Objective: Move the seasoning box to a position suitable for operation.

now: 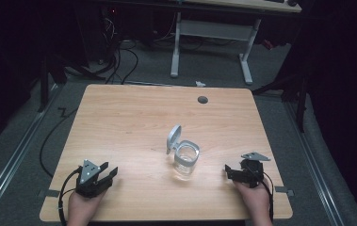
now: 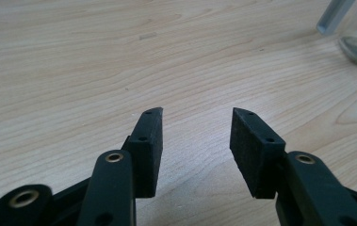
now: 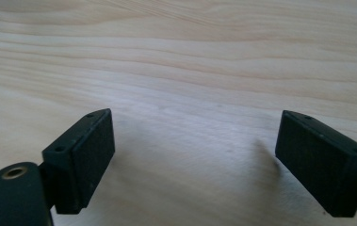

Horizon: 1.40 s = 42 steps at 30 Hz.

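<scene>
Clear jar (image 1: 186, 161) mid-table, hinged grey lid (image 1: 173, 138) standing open; left gripper (image 1: 101, 176) and right gripper (image 1: 232, 172) rest near the front edge, jaws apart, empty, well clear; handling apparently not begun.

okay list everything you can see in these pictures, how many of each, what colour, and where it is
Clear glass jar with grey flip lid: one, lid open and standing up, middle of the table.
Light wooden table: one, pale wood, dark round hole near its far edge.
White-legged desk: one, on the grey floor beyond the table.
Black cables: several, on the floor at far left.
Left gripper: one, black, near-left of the table, jaws open.
Right gripper: one, black, near-right, jaws open.
Hands: two, at the near edge.
</scene>
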### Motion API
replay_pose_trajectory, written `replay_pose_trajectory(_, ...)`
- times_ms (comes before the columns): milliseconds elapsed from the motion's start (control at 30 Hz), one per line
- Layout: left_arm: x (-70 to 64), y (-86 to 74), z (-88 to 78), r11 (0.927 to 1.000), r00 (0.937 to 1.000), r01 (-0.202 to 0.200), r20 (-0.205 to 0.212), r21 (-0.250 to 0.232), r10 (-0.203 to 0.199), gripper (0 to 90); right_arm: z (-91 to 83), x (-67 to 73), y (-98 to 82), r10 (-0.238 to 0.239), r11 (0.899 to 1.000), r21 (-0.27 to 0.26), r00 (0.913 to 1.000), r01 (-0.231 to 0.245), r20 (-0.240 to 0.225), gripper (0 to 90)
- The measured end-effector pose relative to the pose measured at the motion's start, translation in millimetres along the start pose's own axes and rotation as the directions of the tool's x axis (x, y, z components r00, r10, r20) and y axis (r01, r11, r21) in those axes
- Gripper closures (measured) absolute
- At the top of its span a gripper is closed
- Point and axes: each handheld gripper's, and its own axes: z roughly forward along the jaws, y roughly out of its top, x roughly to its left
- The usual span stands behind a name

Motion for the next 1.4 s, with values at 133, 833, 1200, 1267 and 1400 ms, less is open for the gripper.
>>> replay_pose_trajectory(133, -3.0, -1.8, 1.9, 0.9999, 0.9999, -0.011, 0.004, 0.013, 0.011, 53.8, -9.3, 7.0, -0.2, -0.015, 0.998, -0.066, 0.9961, 0.009, -0.087, 32.0)
replay_pose_trajectory(833, -6.0, 3.5, 2.2, 0.9996, 0.998, -0.01, 0.062, 0.025, 0.009, 43.0, -1.6, 48.2, 9.2, -0.111, 0.985, -0.147, 0.9868, 0.094, -0.118, 48.3)
replay_pose_trajectory(1200, -5.4, 5.4, 2.1, 0.9997, 0.9975, 0.013, 0.069, 0.02, -0.014, 41.1, 2.8, 62.6, 19.7, -0.138, 0.977, -0.185, 0.975, 0.105, -0.175, 67.2)
replay_pose_trajectory(1267, -5.5, 4.8, 2.0, 0.9997, 0.9975, 0.009, 0.07, 0.022, -0.011, 41.1, 4.0, 62.2, 21.2, -0.138, 0.976, -0.189, 0.9752, 0.104, -0.173, 72.9)
replay_pose_trajectory(1400, -6.4, 3.1, 1.4, 0.9996, 0.9979, -0.006, 0.065, 0.027, 0.004, 41.2, 12.1, 62.5, 30.2, -0.139, 0.974, -0.201, 0.976, 0.104, -0.168, 90.0)
